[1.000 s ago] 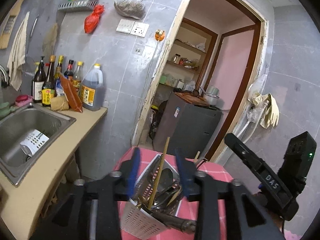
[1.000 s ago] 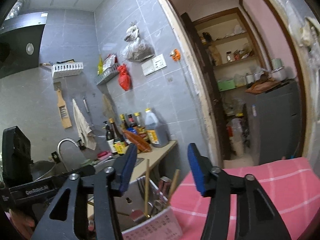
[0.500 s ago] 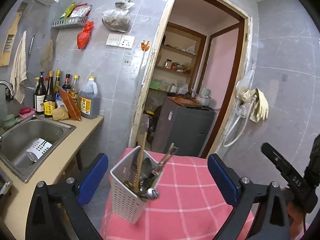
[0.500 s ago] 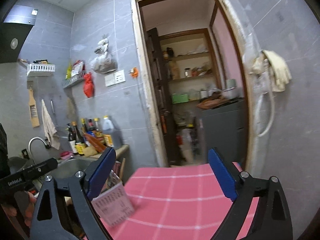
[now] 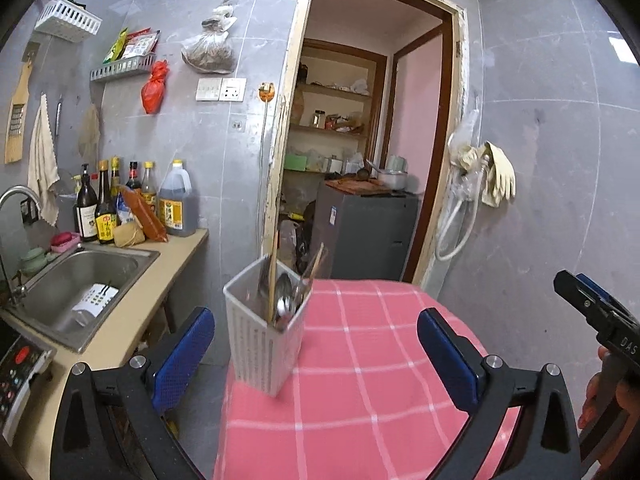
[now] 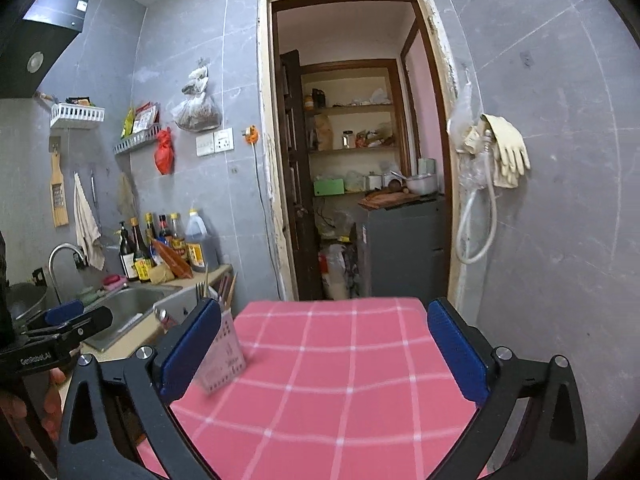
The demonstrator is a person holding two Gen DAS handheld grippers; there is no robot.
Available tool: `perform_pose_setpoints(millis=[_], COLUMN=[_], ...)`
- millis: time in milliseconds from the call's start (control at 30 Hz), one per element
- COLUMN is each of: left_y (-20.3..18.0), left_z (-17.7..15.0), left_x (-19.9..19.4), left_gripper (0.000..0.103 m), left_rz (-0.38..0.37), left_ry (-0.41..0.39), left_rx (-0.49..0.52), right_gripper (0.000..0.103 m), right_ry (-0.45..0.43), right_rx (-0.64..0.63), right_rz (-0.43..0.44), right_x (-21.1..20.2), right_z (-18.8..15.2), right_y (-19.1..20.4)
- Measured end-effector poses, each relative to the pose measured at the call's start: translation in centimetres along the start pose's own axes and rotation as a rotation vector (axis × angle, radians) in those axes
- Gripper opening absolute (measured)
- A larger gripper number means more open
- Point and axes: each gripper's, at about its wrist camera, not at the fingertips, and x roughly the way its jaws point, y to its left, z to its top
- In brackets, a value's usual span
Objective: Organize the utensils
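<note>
The white utensil holder (image 5: 266, 330) full of spoons and chopsticks now stands alone on the pink worktop (image 5: 380, 360), at about ten o'clock, because the left gripper (image 5: 316, 354) has let go, while the right gripper (image 6: 324, 354) is opening its jaws, both wide and empty.
</note>
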Motion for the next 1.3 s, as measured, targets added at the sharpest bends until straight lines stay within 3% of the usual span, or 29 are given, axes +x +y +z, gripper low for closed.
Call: perform_pose_setpoints(millis=[367, 533, 1300], left_y=[0.4, 0.7, 0.3], left_z=[-4.3, -5.4, -7.2], left_x=[-2.3, -3.2, -4.7], left_gripper=[0.102, 0.102, 0.102], left_rz=[-0.018, -0.031, -0.037], left_ry=[0.064, 0.064, 0.043], left_rx=[0.070, 0.045, 0.035], right_gripper=[0.102, 0.102, 0.102], right_ry=[0.043, 0.031, 0.053], right_rx=[0.039, 0.020, 0.014], right_rz=[-0.058, -0.073, -0.113], right_x=[-3.7, -5.1, -6.8], right_z=[-4.8, -5.6, -8.1], right_y=[-0.5, 0.1, 0.4])
